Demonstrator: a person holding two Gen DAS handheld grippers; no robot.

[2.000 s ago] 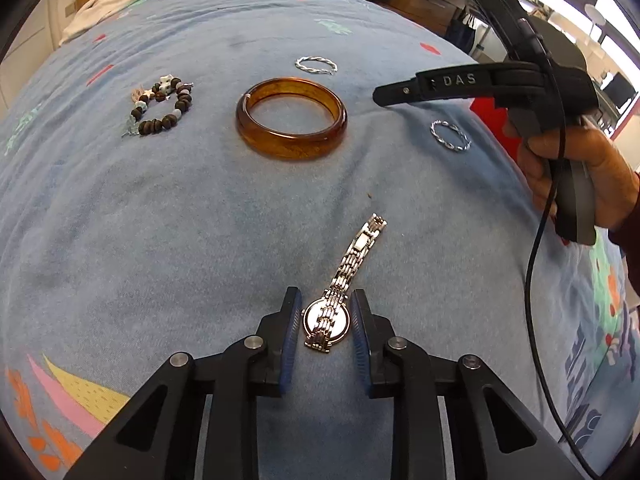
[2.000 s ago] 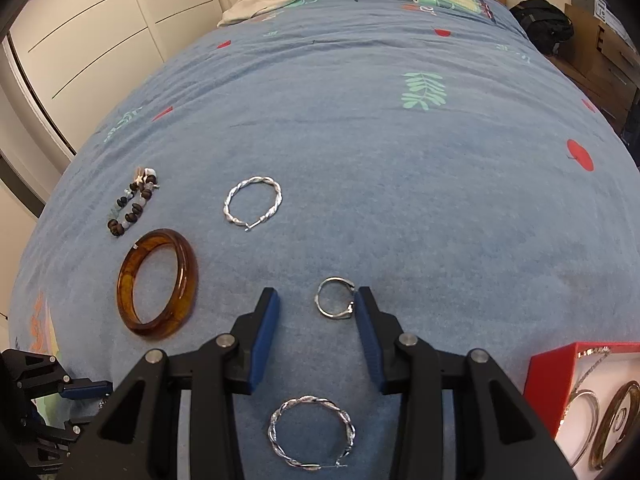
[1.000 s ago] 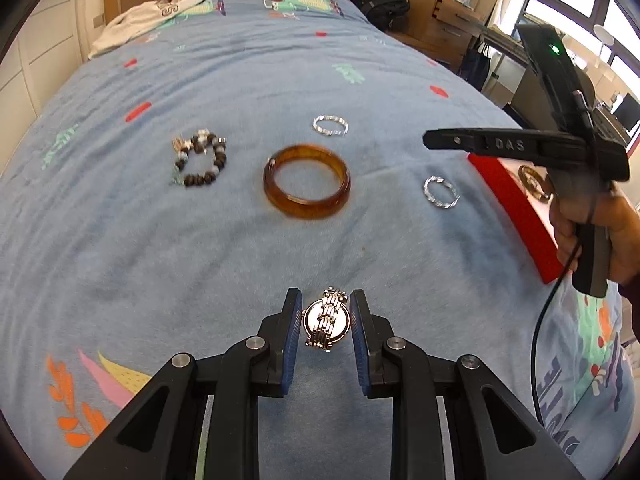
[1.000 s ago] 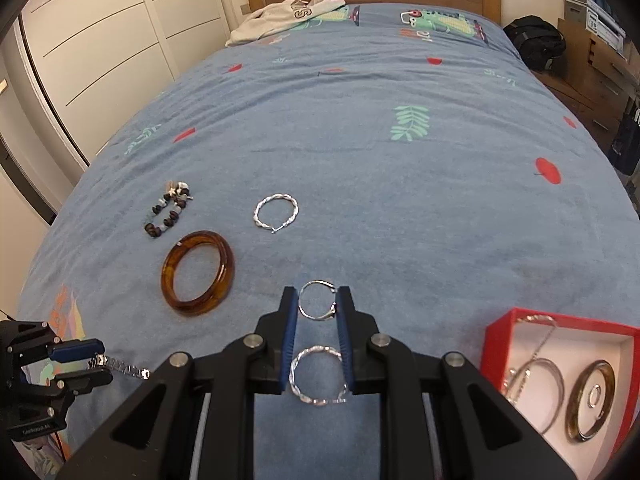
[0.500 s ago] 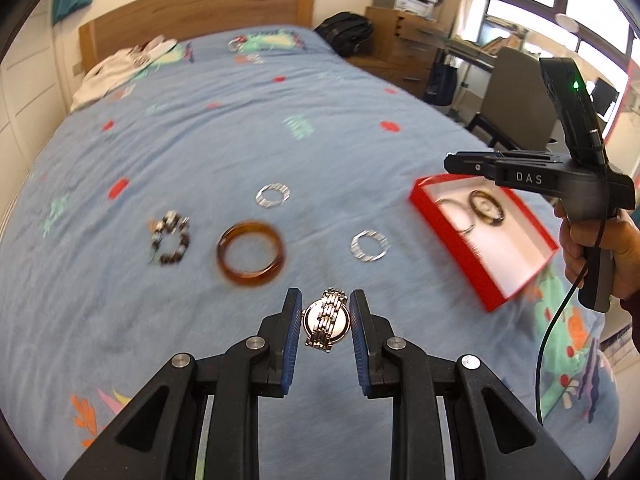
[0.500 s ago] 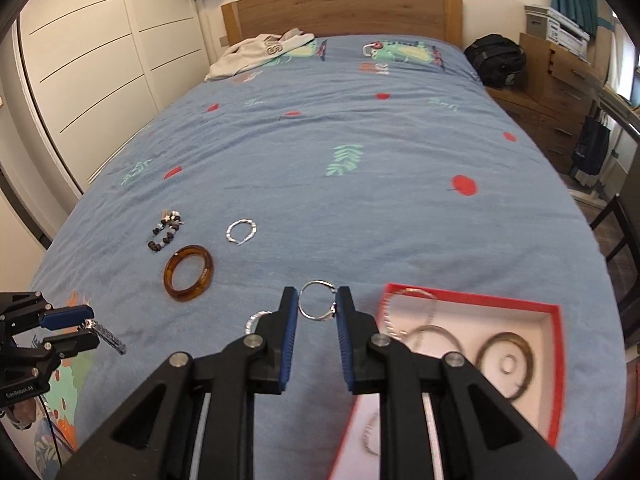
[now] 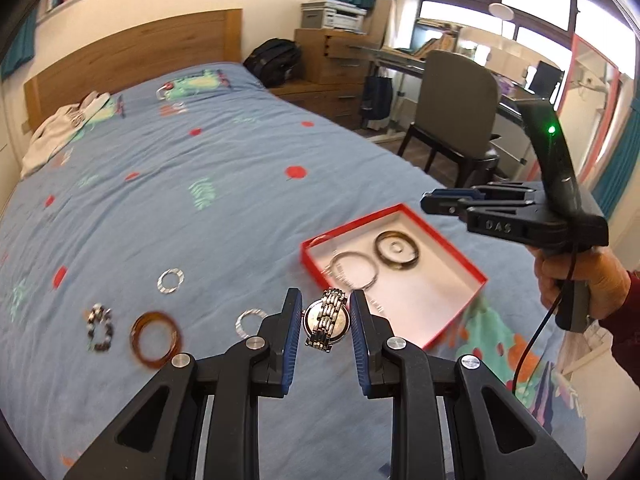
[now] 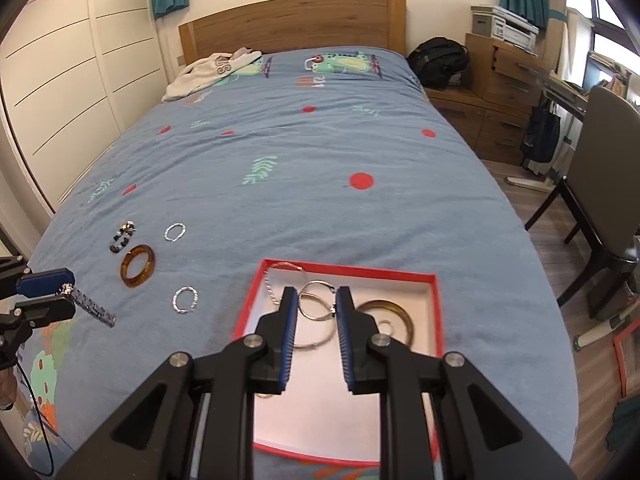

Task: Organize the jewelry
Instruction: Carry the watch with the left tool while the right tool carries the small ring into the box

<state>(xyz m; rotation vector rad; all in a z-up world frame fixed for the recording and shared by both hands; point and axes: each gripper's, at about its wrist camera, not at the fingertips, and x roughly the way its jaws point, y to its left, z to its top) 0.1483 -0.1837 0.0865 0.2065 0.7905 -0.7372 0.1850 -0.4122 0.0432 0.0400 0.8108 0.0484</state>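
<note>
My left gripper [image 7: 325,322] is shut on a silver watch [image 7: 326,320], held above the blue bedspread; in the right wrist view the watch strap [image 8: 90,307] hangs from it at the left edge. My right gripper [image 8: 316,307] is shut on a thin silver ring [image 8: 318,300], hovering over the red box [image 8: 348,270]. The red box [image 7: 394,210] holds a dark bangle [image 8: 394,312], a silver hoop and a chain. On the bed lie an amber bangle [image 8: 137,265], a bead bracelet [image 8: 122,237] and two twisted silver hoops [image 8: 175,232] [image 8: 185,299].
A pale garment [image 8: 212,68] lies near the wooden headboard [image 8: 292,24]. Right of the bed stand a chair [image 8: 600,168], wooden drawers [image 8: 500,92] and a black bag [image 8: 440,62]. White wardrobe doors [image 8: 60,80] line the left side. A hand [image 7: 580,280] holds the right gripper.
Both grippers rose and swung right toward the red box, still holding the watch and the ring. The loose jewelry on the bed now sits farther left and lower in both views.
</note>
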